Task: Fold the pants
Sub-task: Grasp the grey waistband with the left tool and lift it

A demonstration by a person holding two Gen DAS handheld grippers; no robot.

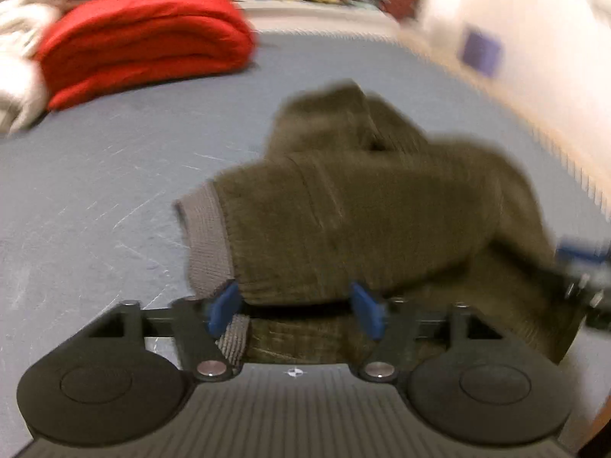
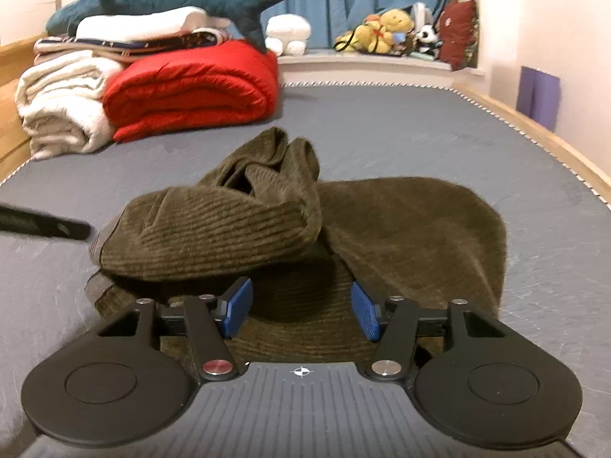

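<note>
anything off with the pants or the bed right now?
The olive corduroy pants aren't a neat fold: one leg lies doubled over the rest, and a bunched, twisted part sticks up at the far end. The gray cuff pokes out on the left. Otherwise the gray mattress shows only scuff marks. Nothing spilled or damaged.

My left gripper (image 1: 296, 311) over the olive pants (image 1: 362, 221)

Its blue pads (image 1: 225, 305) stand apart, folded corduroy between them; a red blanket (image 1: 145, 42) lies beyond on the grey mattress (image 1: 95, 191).
</note>
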